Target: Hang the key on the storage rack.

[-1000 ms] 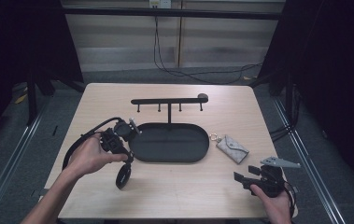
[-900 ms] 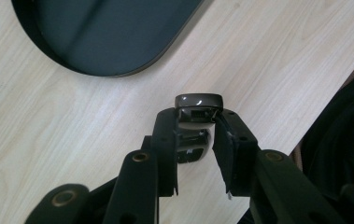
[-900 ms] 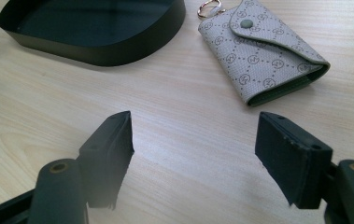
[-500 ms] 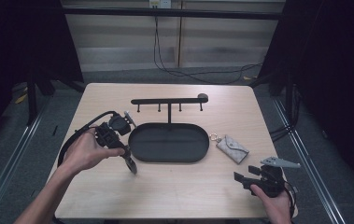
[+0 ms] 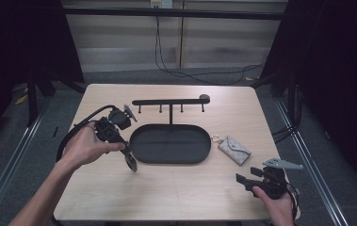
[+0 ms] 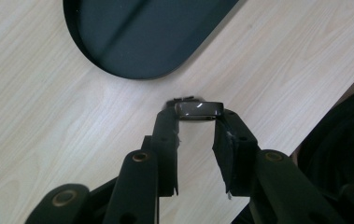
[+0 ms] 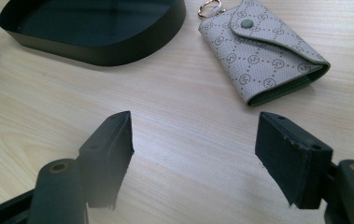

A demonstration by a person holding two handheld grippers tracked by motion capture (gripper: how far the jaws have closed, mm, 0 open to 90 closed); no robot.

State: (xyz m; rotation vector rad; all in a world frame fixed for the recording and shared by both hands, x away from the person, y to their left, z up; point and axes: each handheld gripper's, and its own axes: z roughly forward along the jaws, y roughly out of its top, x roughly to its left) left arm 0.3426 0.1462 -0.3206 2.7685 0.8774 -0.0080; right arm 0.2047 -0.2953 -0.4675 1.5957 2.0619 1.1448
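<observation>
Left tongs (image 6: 198, 122) clamped on small dark object (image 6: 199, 110), possibly watch, just left of oval tray (image 5: 170, 144). Right tongs (image 7: 193, 149) apart. Monogram-patterned key pouch (image 7: 262, 49) right of tray; lettering illegible.

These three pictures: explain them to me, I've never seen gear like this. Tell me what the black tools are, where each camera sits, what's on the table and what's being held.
No robot here: a person holds a hand-operated two-jaw gripper in each hand. The high view looks down on the wooden table from above the person. The other two pictures come from cameras riding on the grippers, looking along their black jaws.

On the table lie a black oval tray with a hook rack behind it, and a grey patterned key pouch to the tray's right.

The left gripper is closed on a small dark object, perhaps a watch; I can't tell for certain. The right gripper is open, holding nothing, near the pouch.
</observation>
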